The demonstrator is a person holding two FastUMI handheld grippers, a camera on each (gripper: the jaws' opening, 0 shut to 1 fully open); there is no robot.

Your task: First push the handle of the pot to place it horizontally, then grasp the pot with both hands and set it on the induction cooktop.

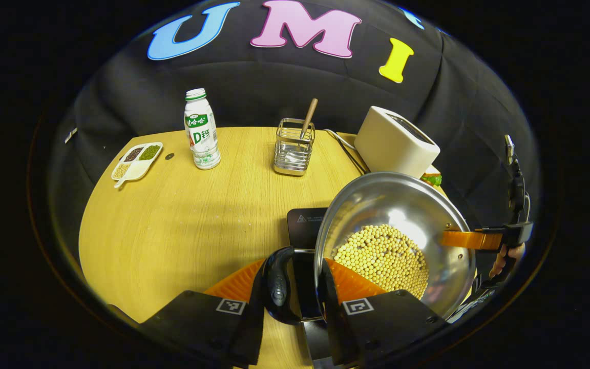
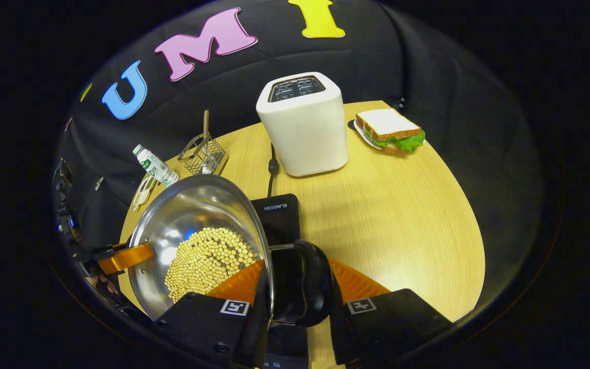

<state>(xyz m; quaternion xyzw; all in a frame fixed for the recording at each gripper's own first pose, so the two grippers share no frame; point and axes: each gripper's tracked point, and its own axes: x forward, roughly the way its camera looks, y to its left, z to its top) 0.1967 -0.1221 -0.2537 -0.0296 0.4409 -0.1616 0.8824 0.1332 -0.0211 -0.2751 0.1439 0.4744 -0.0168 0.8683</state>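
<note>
Steel pot (image 1: 395, 241) with a heap of soybeans (image 1: 384, 259) is held up over the black induction cooktop (image 1: 305, 225), one tool on each side, bowl tipped toward the cameras so the beans pool low. Left tool (image 1: 295, 279) is clamped across the pot rim beside a black loop handle (image 1: 277, 284), one finger inside the bowl, one outside by the handle. Right tool (image 2: 295, 279) does the same on the opposite rim at the other black handle (image 2: 313, 282); closed on the pot too. Two-sided grip looks chosen to balance a loaded pot, judging from the task. In the left gripper view the far tool (image 1: 471, 239) and a hand (image 1: 505, 259) show at the pot's far rim; in the right gripper view the far tool (image 2: 123, 256) shows likewise. Pot seems lifted off the surface (image 1: 182, 225), with the cooktop under and behind it; whether it touches the cooktop cannot be told. Probable step: lowering onto the cooktop. Writing: cooktop carries "HEGON" plus small marks in the right gripper view and a warning triangle in the left gripper view; milk bottle (image 1: 202, 129) has a green label with a large "D", the rest too small. Farther out: wire caddy (image 1: 294, 146) with a wooden-handled utensil, divided dish of beans (image 1: 136, 160), white toaster (image 2: 302, 123) with cord running to the cooktop side, sandwich (image 2: 390, 130) on a plate.
</note>
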